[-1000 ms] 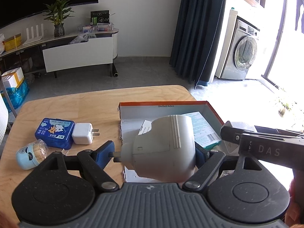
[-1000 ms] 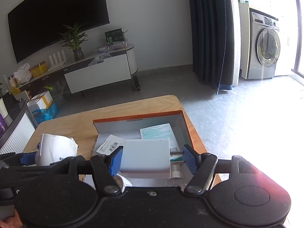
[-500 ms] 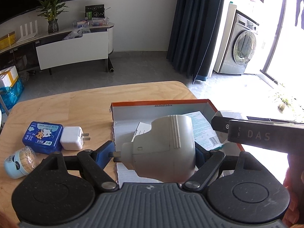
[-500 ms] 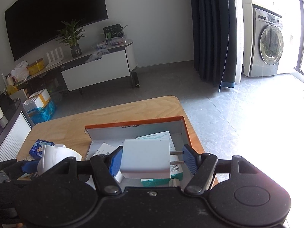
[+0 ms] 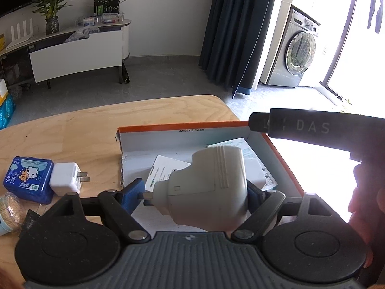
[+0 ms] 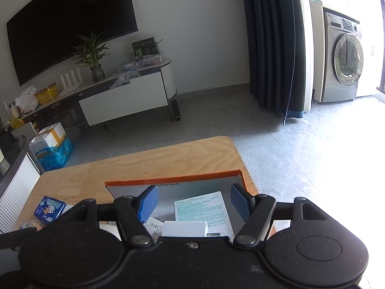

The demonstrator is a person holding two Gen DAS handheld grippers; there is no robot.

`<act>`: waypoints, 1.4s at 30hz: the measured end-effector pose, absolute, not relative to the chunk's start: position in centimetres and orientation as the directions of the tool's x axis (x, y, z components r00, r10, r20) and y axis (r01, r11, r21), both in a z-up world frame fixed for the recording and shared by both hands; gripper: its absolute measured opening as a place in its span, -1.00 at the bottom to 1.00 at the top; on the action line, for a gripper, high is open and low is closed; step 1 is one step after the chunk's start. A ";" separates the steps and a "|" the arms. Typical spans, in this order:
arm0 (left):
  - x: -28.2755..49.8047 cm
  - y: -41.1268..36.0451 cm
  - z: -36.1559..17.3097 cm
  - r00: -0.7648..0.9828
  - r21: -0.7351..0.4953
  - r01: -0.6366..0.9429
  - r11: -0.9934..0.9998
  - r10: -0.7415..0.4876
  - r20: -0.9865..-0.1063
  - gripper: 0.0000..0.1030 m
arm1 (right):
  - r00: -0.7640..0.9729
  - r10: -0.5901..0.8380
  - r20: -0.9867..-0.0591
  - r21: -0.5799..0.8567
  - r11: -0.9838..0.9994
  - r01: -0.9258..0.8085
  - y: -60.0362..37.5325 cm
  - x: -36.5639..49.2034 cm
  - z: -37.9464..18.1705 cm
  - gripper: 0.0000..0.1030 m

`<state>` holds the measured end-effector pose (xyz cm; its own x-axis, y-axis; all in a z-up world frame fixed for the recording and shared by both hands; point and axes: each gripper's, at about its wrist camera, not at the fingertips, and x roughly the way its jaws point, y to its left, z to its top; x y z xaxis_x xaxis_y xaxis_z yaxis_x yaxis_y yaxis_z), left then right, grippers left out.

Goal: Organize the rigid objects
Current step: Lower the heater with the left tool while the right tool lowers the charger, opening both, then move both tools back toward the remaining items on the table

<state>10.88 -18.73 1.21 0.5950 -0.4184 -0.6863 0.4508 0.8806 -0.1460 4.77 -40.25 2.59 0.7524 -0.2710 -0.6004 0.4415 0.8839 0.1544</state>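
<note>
the left gripper (image 5: pixel 196 193) is clamping a large grey-white plug adapter (image 5: pixel 211 187) between its blue pads, the left pad meeting the adapter's metal prongs and the right pad pressing its rounded body. it is hanging over the near part of an orange-edged cardboard box (image 5: pixel 187 125) that is sitting on a wooden table (image 5: pixel 84 130). beyond the fingers, inside the box, a white leaflet (image 5: pixel 166 166) is lying flat. off to the left of the left finger, on the bare table, a small white wall charger (image 5: pixel 66 178) is resting against a blue cartoon-printed box (image 5: pixel 28 178), with a clear jar of toothpicks (image 5: pixel 10 210) nearer the camera.

the right gripper (image 6: pixel 193 204) is standing with its jaws apart and nothing between the pads. beneath and between its fingers, a white charger block (image 6: pixel 185 228) is lying in the box beside a pale green adhesive bandages box (image 6: pixel 201 210). at the right of the left-wrist view, a person's hand (image 5: pixel 365 202) is holding the black handle of the right gripper.
</note>
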 end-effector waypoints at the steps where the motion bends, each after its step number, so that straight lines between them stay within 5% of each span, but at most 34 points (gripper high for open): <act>1: 10.9 -19.0 1.2 0.588 -0.151 0.458 0.876 -0.426 -0.687 0.66 | 0.751 -0.286 -0.595 0.148 0.880 0.452 -40.4 4.5 2.7 0.56; 10: 10.6 -19.7 1.6 0.541 -0.217 0.516 0.828 -0.512 -0.667 0.75 | 0.757 -0.324 -0.568 0.141 0.867 0.477 -40.3 2.3 3.5 0.56; 42: 8.1 -7.6 4.5 0.689 -0.155 0.209 0.966 -0.258 -0.677 0.76 | 0.760 -0.220 -0.611 0.111 0.927 0.358 -30.6 2.6 3.7 0.60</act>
